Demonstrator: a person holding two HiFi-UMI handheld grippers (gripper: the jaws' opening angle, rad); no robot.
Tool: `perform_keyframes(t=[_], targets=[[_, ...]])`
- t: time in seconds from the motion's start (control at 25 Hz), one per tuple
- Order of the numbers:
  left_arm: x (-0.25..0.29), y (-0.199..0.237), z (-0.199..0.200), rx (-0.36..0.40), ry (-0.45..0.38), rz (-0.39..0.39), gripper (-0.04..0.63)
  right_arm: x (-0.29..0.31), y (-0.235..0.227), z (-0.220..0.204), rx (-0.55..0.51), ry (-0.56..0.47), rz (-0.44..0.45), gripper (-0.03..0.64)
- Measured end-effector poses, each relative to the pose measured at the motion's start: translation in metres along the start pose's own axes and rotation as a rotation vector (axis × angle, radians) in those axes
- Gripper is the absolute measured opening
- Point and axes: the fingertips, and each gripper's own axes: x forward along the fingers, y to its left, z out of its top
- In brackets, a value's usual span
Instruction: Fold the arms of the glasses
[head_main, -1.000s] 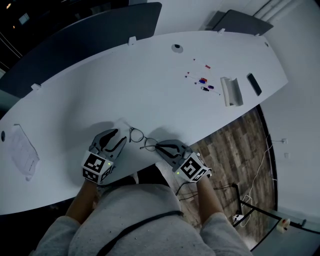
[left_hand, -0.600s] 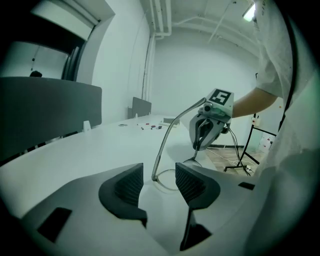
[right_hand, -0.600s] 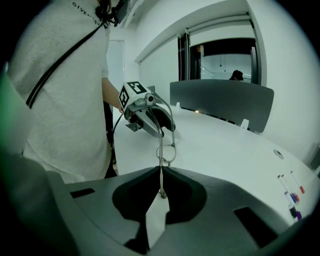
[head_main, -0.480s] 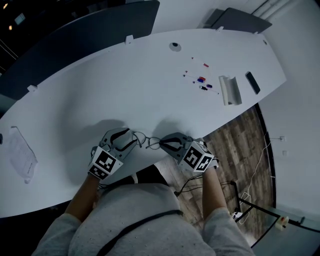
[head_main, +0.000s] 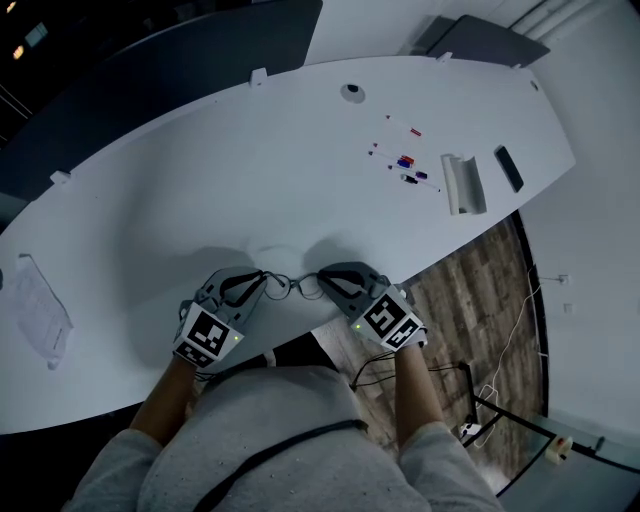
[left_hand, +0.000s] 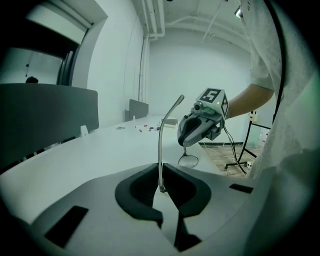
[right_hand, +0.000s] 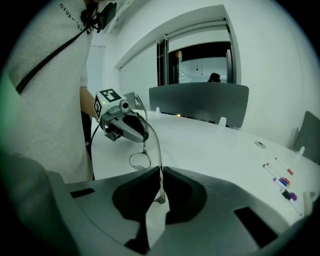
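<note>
Wire-frame glasses (head_main: 288, 286) here, strung between the two claws at the near edge of the white tabletop (head_main: 200, 180), right in front of the person. I can't tell whether the frame is resting on the edge or hanging just off it.

The left claw (left_hand: 161, 167) has just been closing and now pinches a thin metal temple arm (left_hand: 160, 145). The arm pokes up between the pads and curves over at the ear end. The right claw (right_hand: 162, 169) is squeezed nearly all the way together on the other temple arm, in the same kind of grip.

My take on handling: these look super light and springy, basically bent wire with a round lens (left_hand: 188, 160) on each side. The hinges are probably the weak spot. A smooth, skinny wire like that will likely roll or slip in the pads, so I'd grip a bit closer to the hinge rather than out at the curved tip. Then swing the arm gently along the hinge's own direction. Any twist or sideways push could bend the arm instead of folding it. The matte tabletop looks hard and slick, so the frame will probably skate if it's pushed.
</note>
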Motion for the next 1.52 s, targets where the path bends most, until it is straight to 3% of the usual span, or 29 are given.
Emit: perform_keyframes(t=[0.24,0.52,1.08,1.28,1.44,1.52], targets=[[-0.002,-0.005,-0.002,0.002,-0.002,-0.011,0.04,0.008,0.002,-0.001,-0.213,0.111,-0.096,0.029],[-0.001,-0.01,0.0,0.005,-0.004,-0.024,0.04,0.024,0.011,-0.012,-0.452,0.3,-0.091,0.029],[-0.013,-0.014,-0.003,-0.001,-0.001,0.04,0.04,0.041,0.018,-0.016,-0.642,0.378,-0.098,0.029],[-0.017,-0.015,-0.005,-0.011,0.001,0.063,0.04,0.043,0.021,-0.011,-0.612,0.328,-0.085,0.029],[-0.021,-0.012,-0.006,-0.024,-0.004,0.077,0.04,0.037,0.025,-0.007,-0.449,0.236,-0.073,0.037],[-0.022,-0.012,-0.006,-0.025,-0.002,0.082,0.04,0.033,0.027,-0.005,-0.37,0.195,-0.054,0.105]])
